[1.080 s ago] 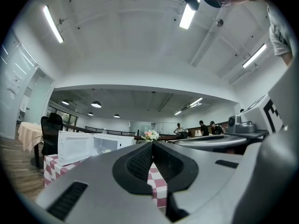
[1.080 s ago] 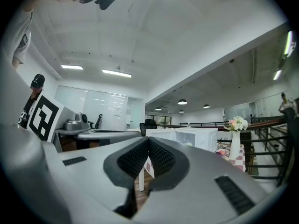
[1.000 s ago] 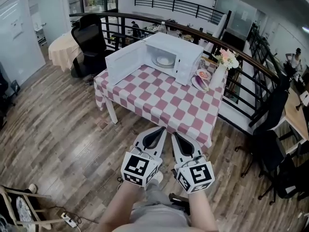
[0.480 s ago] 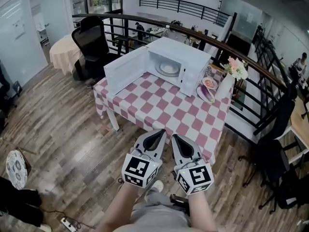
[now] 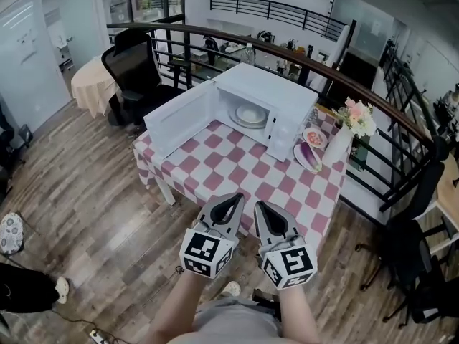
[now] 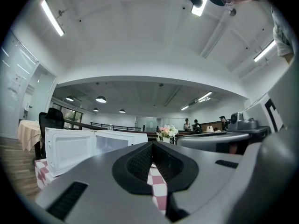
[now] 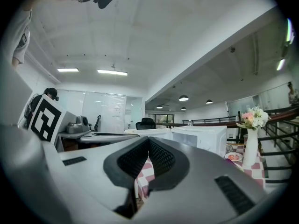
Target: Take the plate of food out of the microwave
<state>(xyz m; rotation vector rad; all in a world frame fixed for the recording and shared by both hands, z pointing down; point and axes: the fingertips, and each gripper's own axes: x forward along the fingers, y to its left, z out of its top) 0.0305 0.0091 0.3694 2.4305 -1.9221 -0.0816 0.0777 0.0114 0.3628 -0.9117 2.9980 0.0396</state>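
A white microwave (image 5: 267, 106) stands on a table with a pink-and-white checked cloth (image 5: 287, 185), its door (image 5: 179, 120) swung wide open to the left. Inside it lies a white plate (image 5: 250, 115); what it holds is too small to tell. My left gripper (image 5: 233, 201) and right gripper (image 5: 261, 207) hang side by side in front of the table's near edge, both shut and empty, well short of the microwave. The left gripper view shows the open microwave (image 6: 93, 146) beyond its closed jaws. In the right gripper view the microwave (image 7: 196, 136) stands ahead on the right.
A vase of flowers (image 5: 343, 140) and two dishes of food (image 5: 310, 149) sit to the microwave's right. A black office chair (image 5: 140, 70) stands behind the table's left side, a dark railing (image 5: 373, 99) runs behind it. Another person's shoe (image 5: 61, 287) shows at lower left.
Both grippers have come closer to the table together, side by side and still shut. The table and microwave now sit nearer and larger in the head view.
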